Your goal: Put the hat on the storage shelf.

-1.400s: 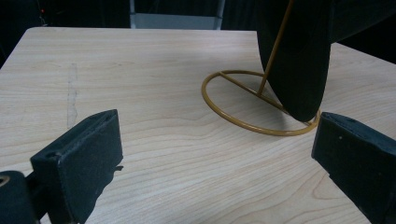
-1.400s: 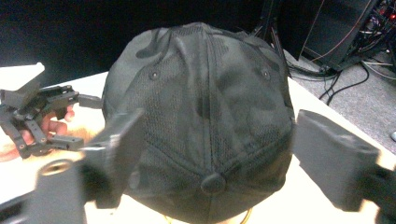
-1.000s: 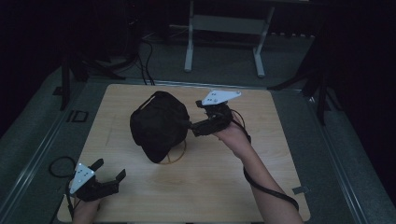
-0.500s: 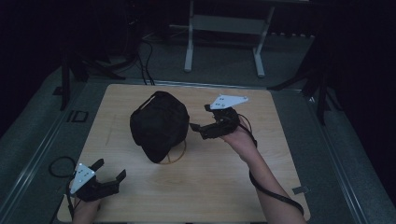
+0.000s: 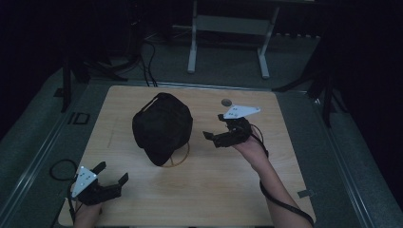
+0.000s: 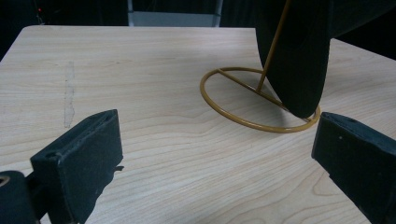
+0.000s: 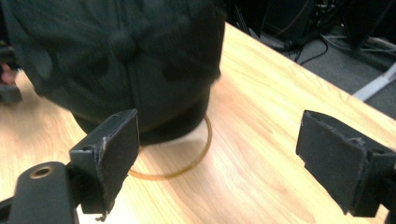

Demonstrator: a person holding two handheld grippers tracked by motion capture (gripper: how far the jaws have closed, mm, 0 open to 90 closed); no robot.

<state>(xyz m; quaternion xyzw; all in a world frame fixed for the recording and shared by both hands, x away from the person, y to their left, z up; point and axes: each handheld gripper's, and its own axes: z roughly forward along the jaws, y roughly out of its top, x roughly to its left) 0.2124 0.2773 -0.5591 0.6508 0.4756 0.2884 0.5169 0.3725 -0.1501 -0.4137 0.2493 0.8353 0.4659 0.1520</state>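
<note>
Inspection, high view: black cap point(image 5: 162, 127) sits draped over a gold wire stand point(image 5: 179, 156) near the middle of the wooden table point(image 5: 214, 190). Right gripper point(image 5: 215, 135) hovers just beside the cap's right flank, jaws spread wide, holding nothing. Left gripper point(image 5: 111, 175) rests near the table's front left corner, well apart from the cap, jaws likewise wide and empty.

Left gripper view: both jaws stand far apart with bare table between them. The stand's ring base point(image 6: 252, 105) lies flat ahead, its upright rod rising into the cap, whose brim point(image 6: 294, 70) hangs down to the ring.

Right gripper view: jaws gape wide, nothing between them; the cap point(image 7: 116, 60) looms close ahead, the ring point(image 7: 196, 154) showing beneath it.

Risk, as judged: the stand looks light and top-heavy. A sideways push from the right gripper could tip it or slide it. A pinch on loose cloth alone could drag the cap askew.
</note>
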